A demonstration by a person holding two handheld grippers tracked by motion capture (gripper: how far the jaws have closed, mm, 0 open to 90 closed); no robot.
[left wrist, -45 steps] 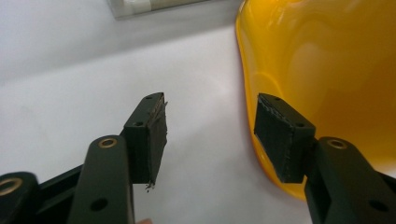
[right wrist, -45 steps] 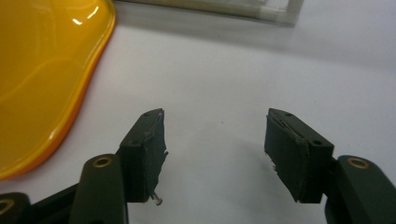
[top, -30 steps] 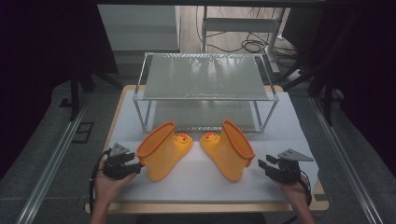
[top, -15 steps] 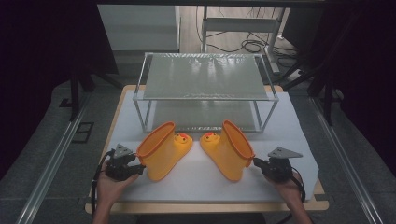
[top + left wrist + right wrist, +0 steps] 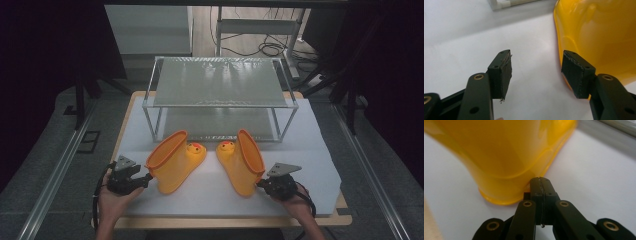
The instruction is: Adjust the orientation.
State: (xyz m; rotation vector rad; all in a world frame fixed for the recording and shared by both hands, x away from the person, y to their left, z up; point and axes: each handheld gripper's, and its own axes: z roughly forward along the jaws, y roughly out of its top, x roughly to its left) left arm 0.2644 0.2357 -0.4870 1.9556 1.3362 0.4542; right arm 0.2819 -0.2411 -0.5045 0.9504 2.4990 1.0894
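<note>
Two yellow rubber boots with duck faces on the toes lie on their sides on the white mat. The left boot (image 5: 175, 162) (image 5: 599, 32) has its open top toward my left gripper (image 5: 145, 177) (image 5: 536, 72). That gripper is open, and its right pad sits just beside the boot's rim with nothing between the pads. The right boot (image 5: 242, 162) (image 5: 506, 152) lies mirrored. My right gripper (image 5: 261, 184) (image 5: 541, 185) is shut, pads pressed together on nothing, its tip right at the base of the boot's rim.
A two-tier metal wire shelf (image 5: 220, 82) stands at the back of the white mat (image 5: 210, 200), just behind the boots' toes. The wooden table edge (image 5: 225, 222) runs along the front. Dark floor and cables surround the table.
My right gripper has moved left up to the right boot, and its jaws have closed from open. The left gripper has hardly moved.
</note>
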